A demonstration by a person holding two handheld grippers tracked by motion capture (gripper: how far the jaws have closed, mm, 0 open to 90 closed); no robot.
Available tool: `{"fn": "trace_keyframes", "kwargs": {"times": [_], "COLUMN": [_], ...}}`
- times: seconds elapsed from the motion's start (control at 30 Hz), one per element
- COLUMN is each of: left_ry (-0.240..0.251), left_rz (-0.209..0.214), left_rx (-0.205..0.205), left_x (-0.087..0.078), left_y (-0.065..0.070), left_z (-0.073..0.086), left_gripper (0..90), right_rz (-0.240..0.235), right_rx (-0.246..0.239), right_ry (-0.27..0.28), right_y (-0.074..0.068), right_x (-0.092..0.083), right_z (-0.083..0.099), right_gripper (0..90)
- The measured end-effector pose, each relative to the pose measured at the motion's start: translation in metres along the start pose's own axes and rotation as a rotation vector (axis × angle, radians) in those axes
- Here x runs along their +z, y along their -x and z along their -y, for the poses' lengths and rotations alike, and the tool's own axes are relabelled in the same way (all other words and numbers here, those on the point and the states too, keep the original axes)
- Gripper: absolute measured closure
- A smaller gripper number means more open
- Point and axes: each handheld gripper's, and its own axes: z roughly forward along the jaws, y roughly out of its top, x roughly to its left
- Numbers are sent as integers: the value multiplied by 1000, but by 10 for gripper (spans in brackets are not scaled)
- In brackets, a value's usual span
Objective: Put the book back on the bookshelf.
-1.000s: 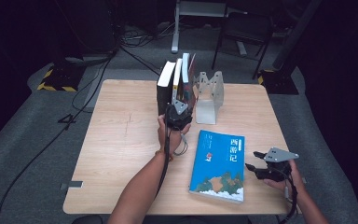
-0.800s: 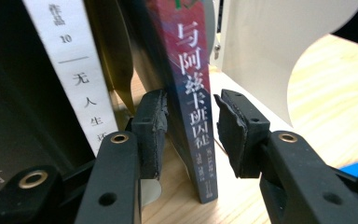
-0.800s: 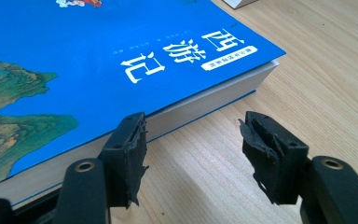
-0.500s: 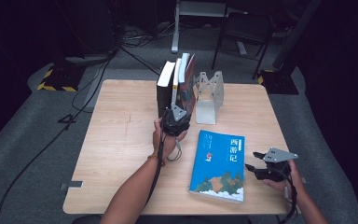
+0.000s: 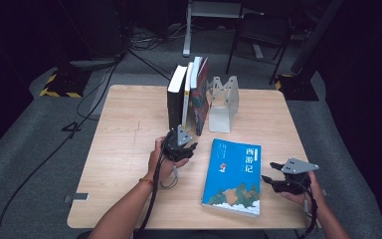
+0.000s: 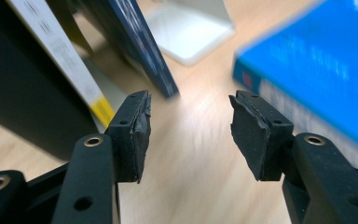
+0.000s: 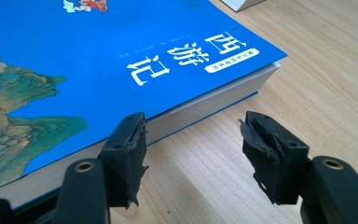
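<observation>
Tabletop (image 5: pixel 124 149): light wood, carrying everything told here.
Blue book (image 5: pixel 234 175): lies flat, cover up, with white characters at its top right corner and a painted landscape along the bottom; it sits toward 5 o'clock of the tabletop's middle, between the two hands. In the right gripper view (image 7: pixel 98 60) its page edge faces the camera.
Row of upright books (image 5: pixel 188 94): stands at 12 o'clock of the tabletop; a black-spined volume on the left, a thin white one with a yellow mark beside it, and a dark blue one that leans against the bookend.
Metal bookend (image 5: pixel 223 102): pale grey, upright, just at 3 o'clock of the leaning book, its foot plate flat on the wood.
Left gripper (image 5: pixel 181 147): held at 6 o'clock of the book row, near it and apart from it, and at 9 o'clock of the blue book's top corner. Its fingers (image 6: pixel 133 135) stand apart with only bare wood between them; they have just been opening.
Right gripper (image 5: pixel 278 180): at 3 o'clock of the blue book's lower half, just beside its edge. Its fingers (image 7: pixel 126 154) stand apart and grip nothing; the left one sits close before the page edge, and whether it touches is unclear, while the other hangs over bare wood.
</observation>
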Motion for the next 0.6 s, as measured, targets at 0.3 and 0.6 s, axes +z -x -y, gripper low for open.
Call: {"fn": "trace_keyframes", "kwargs": {"times": [0.3, 0.6], "left_ry": [-39, -89], "left_rz": [102, 235], "left_rx": [23, 81], "left_x": [-19, -32], "left_y": [1, 20], "left_z": [21, 43], "left_gripper": [405, 339], "right_rz": [-8, -23], "right_rx": [-7, -29], "right_ry": [-26, -61], "right_y": [0, 0], "right_x": [-3, -2], "right_z": [1, 3], "right_gripper": [387, 366]}}
